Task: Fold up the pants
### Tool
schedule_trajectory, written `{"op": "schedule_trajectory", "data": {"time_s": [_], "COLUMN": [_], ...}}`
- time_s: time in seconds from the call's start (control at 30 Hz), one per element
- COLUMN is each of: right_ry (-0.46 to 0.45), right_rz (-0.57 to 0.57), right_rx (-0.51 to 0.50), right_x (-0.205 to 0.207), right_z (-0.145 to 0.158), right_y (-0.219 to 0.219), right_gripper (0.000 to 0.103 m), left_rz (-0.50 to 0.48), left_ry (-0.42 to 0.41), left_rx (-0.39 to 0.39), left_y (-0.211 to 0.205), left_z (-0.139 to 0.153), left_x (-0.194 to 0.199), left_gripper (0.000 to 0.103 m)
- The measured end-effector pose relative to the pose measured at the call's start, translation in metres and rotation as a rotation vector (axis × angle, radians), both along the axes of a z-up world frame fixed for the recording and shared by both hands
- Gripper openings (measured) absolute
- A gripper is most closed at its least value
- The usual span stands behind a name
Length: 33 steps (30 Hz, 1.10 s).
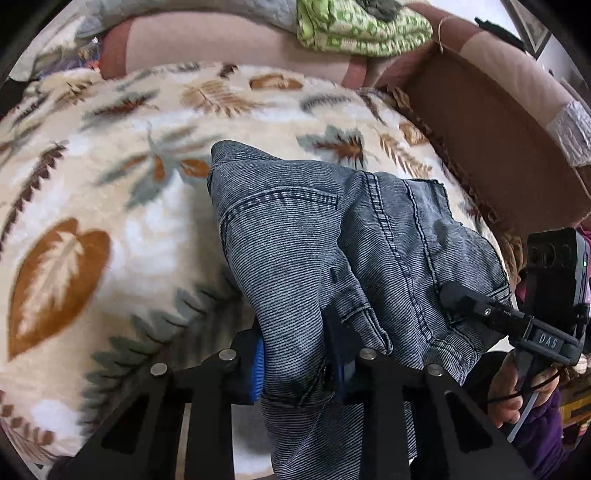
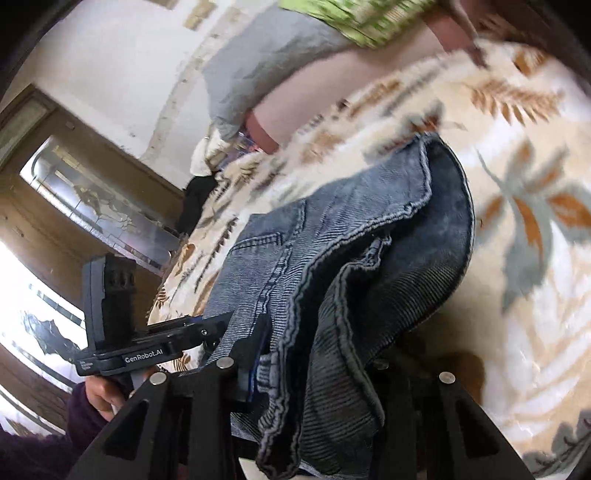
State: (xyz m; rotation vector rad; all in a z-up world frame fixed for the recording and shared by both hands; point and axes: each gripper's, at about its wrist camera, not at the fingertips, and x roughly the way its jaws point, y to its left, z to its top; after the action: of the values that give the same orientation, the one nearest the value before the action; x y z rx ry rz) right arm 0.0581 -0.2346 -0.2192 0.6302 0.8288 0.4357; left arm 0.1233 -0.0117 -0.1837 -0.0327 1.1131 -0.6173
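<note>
The blue-grey denim pants [image 1: 332, 251] hang bunched between both grippers above a cream leaf-patterned blanket [image 1: 110, 192]. My left gripper [image 1: 299, 354] is shut on a fold of the pants near a pocket; its blue pads press the cloth from both sides. The right gripper [image 1: 465, 302] shows at the right of the left wrist view, its fingers clamped on the denim. In the right wrist view my right gripper [image 2: 317, 373] is shut on the pants [image 2: 351, 266], whose waistband and hem edges drape over the fingers. The left gripper [image 2: 221, 328] shows there at the left, holding the cloth.
The blanket [image 2: 517, 258] covers a bed or sofa seat. A pink-brown backrest [image 1: 229, 44] carries a green patterned cloth [image 1: 354, 29] and a grey quilt [image 2: 266, 62]. A brown armrest [image 1: 498, 122] rises at right. A wooden door frame [image 2: 74, 184] stands at left.
</note>
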Motion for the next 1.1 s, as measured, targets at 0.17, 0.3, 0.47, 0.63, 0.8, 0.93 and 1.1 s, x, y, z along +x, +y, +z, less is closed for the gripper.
{"op": "schedule_trajectory", "data": {"time_s": [0.17, 0.3, 0.47, 0.63, 0.8, 0.93, 1.1], "right_ry": [-0.116, -0.129, -0.105, 0.047, 0.099, 0.042, -0.1], "right_rz": [0.01, 0.021, 0.03, 0.015, 0.013, -0.012, -0.106], "right_rx": [-0.001, 0.0, -0.043, -0.127, -0.13, -0.191, -0.281], "right_x": [0.026, 0.058, 0.116, 0.157, 0.15, 0.123, 0.086], "right_z": [0.022, 0.026, 0.013, -0.034, -0.034, -0.014, 0.025], "right_y": [0.024, 0.045, 0.069, 0.079, 0.075, 0.067, 0.059], "right_gripper": [0.036, 0.036, 0.036, 0.044, 0.067, 0.069, 0.069], "left_rz": [0.068, 0.12, 0.194, 0.26, 0.322, 0.341, 0.376], "left_ry": [-0.075, -0.13, -0.157, -0.095, -0.123, -0.223, -0.434], "left_rx": [-0.012, 0.028, 0.102, 0.222, 0.225, 0.29, 0.326], "left_y": [0.032, 0.05, 0.063, 0.064, 0.075, 0.074, 0.069], "left_z": [0.032, 0.048, 0.038, -0.019, -0.028, 0.002, 0.054], "left_x": [0.015, 0.041, 0.088, 0.119, 0.11, 0.084, 0.038], "left_gripper": [0.029, 0.029, 0.029, 0.034, 0.045, 0.061, 0.083]}}
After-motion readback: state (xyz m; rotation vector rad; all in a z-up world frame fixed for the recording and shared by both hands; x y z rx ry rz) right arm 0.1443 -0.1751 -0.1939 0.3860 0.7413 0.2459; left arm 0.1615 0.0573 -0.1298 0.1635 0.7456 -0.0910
